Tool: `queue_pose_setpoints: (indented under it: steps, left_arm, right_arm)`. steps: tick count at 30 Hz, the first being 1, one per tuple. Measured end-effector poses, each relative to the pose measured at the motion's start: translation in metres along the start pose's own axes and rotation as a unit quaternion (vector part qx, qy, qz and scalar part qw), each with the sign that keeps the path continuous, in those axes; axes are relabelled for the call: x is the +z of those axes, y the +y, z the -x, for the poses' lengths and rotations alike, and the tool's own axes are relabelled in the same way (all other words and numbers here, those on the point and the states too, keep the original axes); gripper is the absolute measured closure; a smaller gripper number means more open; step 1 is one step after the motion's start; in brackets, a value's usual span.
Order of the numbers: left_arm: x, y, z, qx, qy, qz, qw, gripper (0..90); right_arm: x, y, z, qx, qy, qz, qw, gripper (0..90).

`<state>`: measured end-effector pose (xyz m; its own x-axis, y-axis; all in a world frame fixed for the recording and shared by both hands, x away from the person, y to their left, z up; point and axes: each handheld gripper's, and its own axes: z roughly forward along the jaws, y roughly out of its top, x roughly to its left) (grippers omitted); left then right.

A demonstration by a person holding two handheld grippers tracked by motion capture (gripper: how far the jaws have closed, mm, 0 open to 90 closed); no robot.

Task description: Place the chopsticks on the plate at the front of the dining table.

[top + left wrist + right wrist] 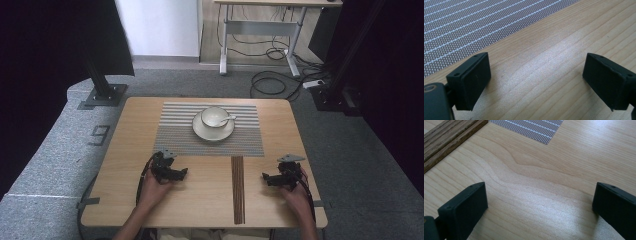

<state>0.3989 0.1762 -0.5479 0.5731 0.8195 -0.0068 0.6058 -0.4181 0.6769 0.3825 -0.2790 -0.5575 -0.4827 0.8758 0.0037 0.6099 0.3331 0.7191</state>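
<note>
Two grippers rest on the table point(125, 200), left gripper point(181, 173) and right gripper point(266, 177) both gaping, empty. One cup point(215, 116), saucer point(200, 131), apparently one spoon point(229, 119) sit at 12 o'clock on one mat point(175, 137). Dark wooden strips point(238, 190), perhaps two, lie between them.

My left gripper point(181, 173) and right gripper point(269, 178) are both black w/ matte black jaws, each w/ a grey plate on top. The table point(125, 150) is light wood w/ a wavy grain, the placemat point(175, 137) is grey w/ thin white stripes and a fine dot weave, and the strip point(238, 190) beside it is dark brown wood w/ lengthwise lines. The cup point(215, 116), saucer point(213, 132) and spoon point(227, 119) are white/cream, and the floor point(50, 155) is speckled grey carpet.
</note>
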Motion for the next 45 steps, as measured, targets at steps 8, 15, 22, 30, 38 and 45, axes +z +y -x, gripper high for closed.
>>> queue_pose_setpoints:
  steps: [8, 15, 22, 30, 38, 45]
  left_arm:
    - [0.0, 0.003, 0.0, 0.001, -0.001, -0.011, 0.9999, 7.7]
    - [-0.001, 0.005, -0.002, 0.003, -0.003, -0.02, 0.9998, 10.0]
    - [-0.002, 0.003, -0.005, 0.005, -0.005, -0.01, 0.9999, 14.0]
    - [-0.007, 0.006, -0.001, 0.007, -0.006, -0.027, 0.9996, 23.4]
    - [-0.014, 0.01, 0.01, 0.023, -0.025, -0.015, 0.9993, 32.5]
    - [-0.022, 0.013, 0.013, 0.027, -0.027, -0.003, 0.9993, 35.9]
  right_arm:
    - [0.0, 0.0, 0.0, 0.0, 0.0, 0.0, 1.0, 0.0]
    - [0.0, 0.0, 0.0, 0.001, -0.001, 0.0, 1.0, 0.0]
    - [0.0, 0.0, 0.0, 0.003, -0.003, 0.0, 1.0, 0.0]
    - [-0.001, -0.001, -0.001, 0.005, -0.004, 0.0, 1.0, 0.0]
    - [-0.001, -0.001, -0.001, 0.006, -0.006, 0.0, 1.0, 0.0]
    - [-0.001, -0.002, -0.001, 0.005, -0.006, 0.001, 1.0, 0.0]
